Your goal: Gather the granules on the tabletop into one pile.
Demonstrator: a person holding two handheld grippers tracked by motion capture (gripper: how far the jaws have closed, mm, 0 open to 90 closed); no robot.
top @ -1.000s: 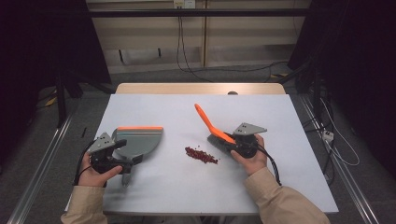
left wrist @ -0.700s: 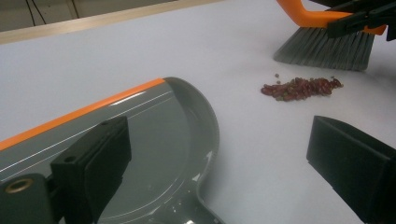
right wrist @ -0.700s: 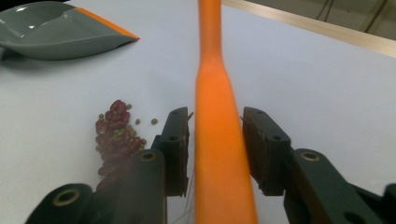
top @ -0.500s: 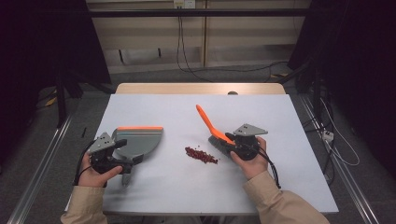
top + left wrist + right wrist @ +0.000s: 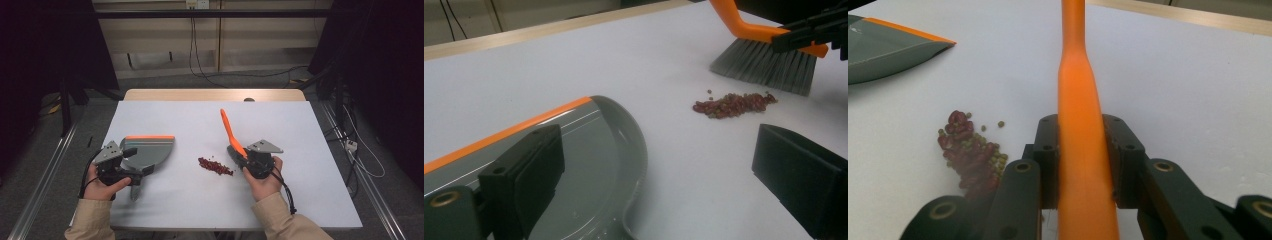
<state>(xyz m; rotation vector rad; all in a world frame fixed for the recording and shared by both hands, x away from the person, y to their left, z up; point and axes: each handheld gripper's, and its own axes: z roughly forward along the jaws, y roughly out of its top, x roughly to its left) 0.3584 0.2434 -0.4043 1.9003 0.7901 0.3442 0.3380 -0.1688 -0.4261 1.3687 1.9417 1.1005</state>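
Observation:
A small heap of red and green beans (image 5: pixel 215 166) (image 5: pixel 734 104) (image 5: pixel 970 150) lies mid-table. Just right of it, my right gripper (image 5: pixel 243 156) (image 5: pixel 1080 150) is shut on the orange handle of a hand brush (image 5: pixel 227 127) (image 5: pixel 1075 75); its jaws have just been closing on that handle. The grey bristles (image 5: pixel 764 65) hang just behind the heap. A grey dustpan with an orange lip (image 5: pixel 150 150) (image 5: pixel 594 150) (image 5: pixel 888 47) lies flat at the left. My left gripper (image 5: pixel 137 165) (image 5: pixel 664 165) stands open, one jaw over the pan, the other over bare table.
The white table top (image 5: pixel 300 130) has a wooden strip along its far edge (image 5: pixel 215 94). Bare surface stretches behind and to the right of the brush. Cables run over the floor (image 5: pixel 210 75) beyond the table, and metal rails (image 5: pixel 45 175) flank both sides.
My right gripper has shifted slightly to the right with the brush. The beans, the dustpan and my left gripper have stayed where they were.

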